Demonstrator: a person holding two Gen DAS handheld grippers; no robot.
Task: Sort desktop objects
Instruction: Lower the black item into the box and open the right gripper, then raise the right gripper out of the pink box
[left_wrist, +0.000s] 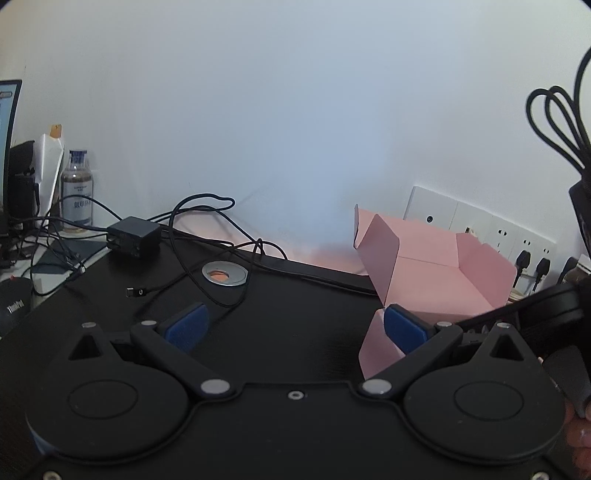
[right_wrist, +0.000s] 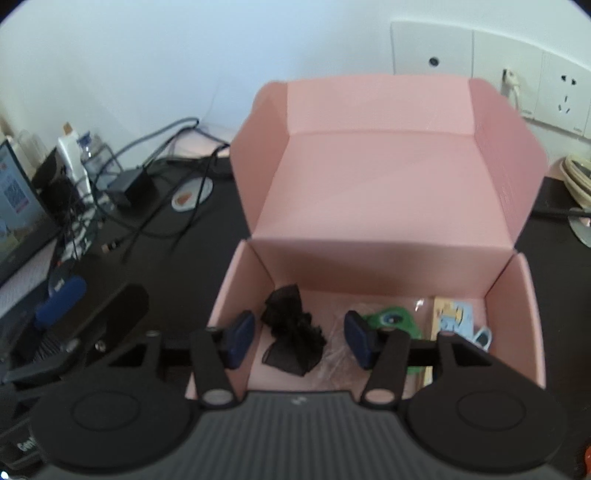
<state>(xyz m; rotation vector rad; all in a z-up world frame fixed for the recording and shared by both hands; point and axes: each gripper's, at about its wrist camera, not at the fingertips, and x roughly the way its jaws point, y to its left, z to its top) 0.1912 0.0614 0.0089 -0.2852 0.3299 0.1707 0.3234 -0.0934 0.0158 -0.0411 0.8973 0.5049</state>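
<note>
An open pink cardboard box (right_wrist: 369, 184) stands on the black desk with its lid tilted back. On its floor lie a black lace hair bow (right_wrist: 291, 332), a green item in clear wrap (right_wrist: 391, 319) and a picture card (right_wrist: 452, 314). My right gripper (right_wrist: 300, 339) hangs over the box. Its blue pads (right_wrist: 240, 339) stand apart on either side of the bow without pressing it. My left gripper (left_wrist: 295, 326) is open wide and empty above the desk, just left of the pink box (left_wrist: 436, 273). Its right pad (left_wrist: 404, 328) is near a box flap.
A black charger brick (left_wrist: 133, 234) with tangled cables and a loose USB plug (left_wrist: 135, 292) lies at the back left. A silver cable grommet (left_wrist: 224, 273) sits in the desk. A bottle (left_wrist: 77, 184) and a monitor edge stand far left. Wall sockets (left_wrist: 480, 229) are behind the box.
</note>
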